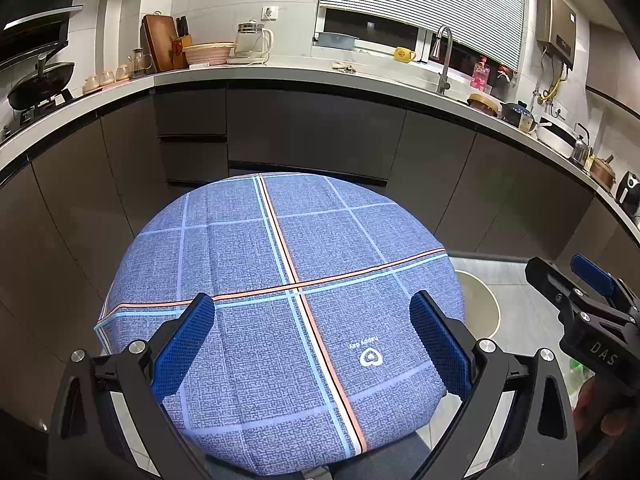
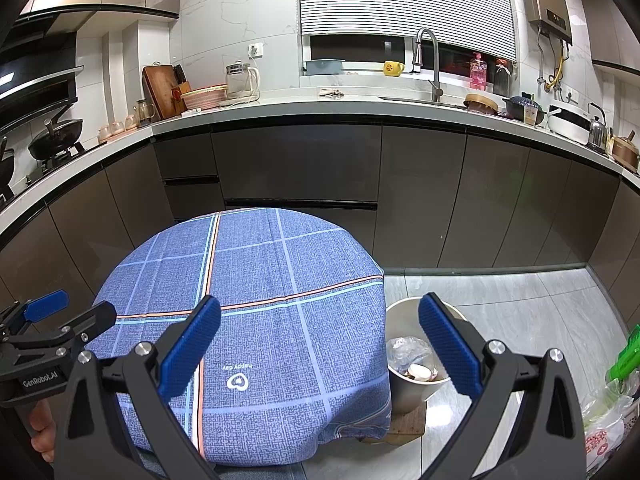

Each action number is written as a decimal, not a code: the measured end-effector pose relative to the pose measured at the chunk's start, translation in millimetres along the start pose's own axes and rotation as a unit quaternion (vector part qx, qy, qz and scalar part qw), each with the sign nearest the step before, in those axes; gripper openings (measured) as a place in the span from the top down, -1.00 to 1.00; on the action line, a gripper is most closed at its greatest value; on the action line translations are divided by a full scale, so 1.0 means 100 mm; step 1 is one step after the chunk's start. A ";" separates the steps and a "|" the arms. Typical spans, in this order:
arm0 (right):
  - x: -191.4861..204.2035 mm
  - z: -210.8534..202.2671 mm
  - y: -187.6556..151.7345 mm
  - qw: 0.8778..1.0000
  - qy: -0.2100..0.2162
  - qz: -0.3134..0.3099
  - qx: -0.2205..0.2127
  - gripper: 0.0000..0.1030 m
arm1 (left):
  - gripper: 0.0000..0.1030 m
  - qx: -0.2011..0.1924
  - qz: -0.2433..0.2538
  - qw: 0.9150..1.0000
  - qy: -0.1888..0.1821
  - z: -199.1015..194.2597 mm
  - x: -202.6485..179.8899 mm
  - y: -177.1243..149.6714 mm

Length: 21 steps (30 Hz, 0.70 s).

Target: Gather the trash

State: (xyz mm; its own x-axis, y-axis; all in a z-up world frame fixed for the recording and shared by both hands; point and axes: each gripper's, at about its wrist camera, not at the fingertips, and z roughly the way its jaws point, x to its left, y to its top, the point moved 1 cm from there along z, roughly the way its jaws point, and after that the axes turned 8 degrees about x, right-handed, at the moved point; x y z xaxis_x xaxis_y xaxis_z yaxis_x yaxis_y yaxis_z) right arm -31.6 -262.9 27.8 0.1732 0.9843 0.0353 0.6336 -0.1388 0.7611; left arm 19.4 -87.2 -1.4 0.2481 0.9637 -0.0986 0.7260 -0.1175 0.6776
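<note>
We are holding two tongs over one round tabletop [image 1: 248, 248] under a blue checked cloth; the left tongs [image 1: 312, 344] and the right tongs [image 2: 320, 344] are both gaping wide, gripping nothing; one bin [image 2: 404, 392] is standing on the floor just beside the tabletop's right edge, trash [image 2: 408, 356] lying inside; the cloth is reading "happy day"; bare floor is stretching rightwards.

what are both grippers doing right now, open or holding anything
Left gripper: open, holding nothing, above the blue tablecloth.
Right gripper: open, holding nothing.
</note>
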 end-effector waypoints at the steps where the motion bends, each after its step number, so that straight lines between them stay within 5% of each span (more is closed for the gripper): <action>1: 0.00 0.00 0.00 1.000 0.000 0.000 0.000 -0.93 | -0.83 0.000 0.000 1.000 0.000 0.00 0.00 0.00; 21: 0.01 0.00 0.00 1.000 0.000 0.000 0.000 -0.93 | -0.83 0.000 0.000 1.000 0.000 -0.01 -0.01 -0.01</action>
State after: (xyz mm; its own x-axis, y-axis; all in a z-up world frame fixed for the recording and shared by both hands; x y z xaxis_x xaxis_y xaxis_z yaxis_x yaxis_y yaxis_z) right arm -31.4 -262.1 27.5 0.1739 0.9841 0.0354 0.6330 -0.1392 0.7616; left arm 17.5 -87.9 -0.9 0.2492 0.9634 -0.0984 0.7256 -0.1185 0.6778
